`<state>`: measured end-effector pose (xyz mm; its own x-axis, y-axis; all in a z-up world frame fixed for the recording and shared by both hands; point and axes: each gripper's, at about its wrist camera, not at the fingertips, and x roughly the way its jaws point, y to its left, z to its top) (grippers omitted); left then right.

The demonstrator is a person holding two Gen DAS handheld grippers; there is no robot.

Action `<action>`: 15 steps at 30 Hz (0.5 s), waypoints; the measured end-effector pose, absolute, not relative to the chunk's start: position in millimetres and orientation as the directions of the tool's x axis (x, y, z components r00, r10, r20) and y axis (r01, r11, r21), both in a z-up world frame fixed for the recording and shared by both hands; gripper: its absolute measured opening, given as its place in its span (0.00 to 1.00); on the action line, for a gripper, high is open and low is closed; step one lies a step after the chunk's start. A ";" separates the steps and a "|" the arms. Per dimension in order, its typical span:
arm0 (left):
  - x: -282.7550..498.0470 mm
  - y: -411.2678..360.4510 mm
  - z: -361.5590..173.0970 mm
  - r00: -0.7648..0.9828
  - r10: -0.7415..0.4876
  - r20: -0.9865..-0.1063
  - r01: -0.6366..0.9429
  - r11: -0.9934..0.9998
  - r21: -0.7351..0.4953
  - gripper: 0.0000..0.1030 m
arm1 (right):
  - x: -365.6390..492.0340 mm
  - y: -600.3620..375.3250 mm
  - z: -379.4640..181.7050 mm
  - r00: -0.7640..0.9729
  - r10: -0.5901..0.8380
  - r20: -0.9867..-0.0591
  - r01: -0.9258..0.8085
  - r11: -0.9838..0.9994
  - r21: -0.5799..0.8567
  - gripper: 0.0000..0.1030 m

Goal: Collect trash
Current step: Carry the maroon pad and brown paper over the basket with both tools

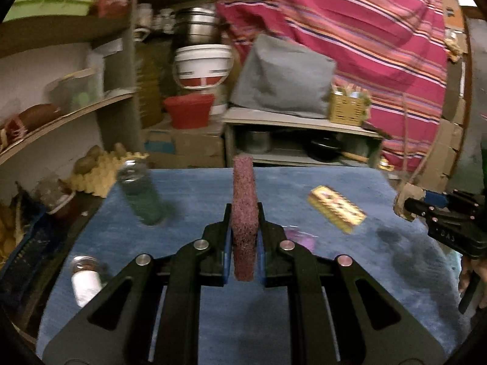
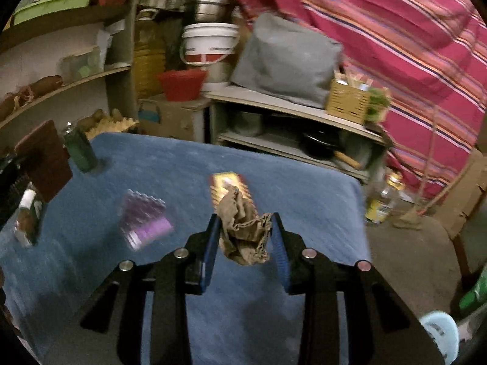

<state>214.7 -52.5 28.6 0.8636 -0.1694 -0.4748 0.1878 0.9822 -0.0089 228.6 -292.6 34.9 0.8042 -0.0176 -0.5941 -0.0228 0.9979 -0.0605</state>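
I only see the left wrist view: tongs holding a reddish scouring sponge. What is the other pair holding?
Observer: The right tongs grip a crumpled brown scrap of cardboard over the blue cloth-covered table.
Operator: Anything on the floor to the right of the table?
Observer: Yes, a clear glass bottle with a yellow label stands there.
Operator: That purple blur by my sponge?
Observer: It is a clear plastic packet with purple inside, lying flat on the table.

Maroon scouring pad (image 1: 243,213), blue tablecloth (image 2: 274,164), pink curtain (image 1: 365,30) (multicoloured stripes).
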 end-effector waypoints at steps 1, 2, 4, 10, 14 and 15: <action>210.0 -63.9 28.4 0.859 -0.187 -0.477 0.207 0.978 -0.011 0.11 | 220.9 -302.4 32.8 0.802 -0.029 -0.597 -0.010 0.998 -0.063 0.33; 206.3 -73.8 27.9 0.853 -0.205 -0.480 0.226 0.974 -0.015 0.11 | 210.8 -314.5 30.0 0.799 -0.049 -0.599 0.008 0.997 -0.071 0.33; 199.2 -95.2 26.5 0.840 -0.240 -0.487 0.264 0.964 -0.019 0.11 | 195.4 -331.5 25.4 0.794 -0.086 -0.602 0.042 0.995 -0.086 0.33; 176.2 -162.2 27.0 0.799 -0.350 -0.489 0.391 0.920 -0.020 0.11 | 137.1 -409.1 17.7 0.763 -0.197 -0.616 0.192 0.979 -0.076 0.33; 157.8 -216.2 25.8 0.748 -0.444 -0.493 0.490 0.871 -0.040 0.11 | 96.0 -458.5 17.2 0.741 -0.265 -0.617 0.288 0.955 -0.064 0.33; 153.2 -230.4 24.6 0.735 -0.465 -0.494 0.514 0.857 -0.044 0.11 | 84.3 -472.6 16.5 0.734 -0.281 -0.618 0.313 0.948 -0.059 0.33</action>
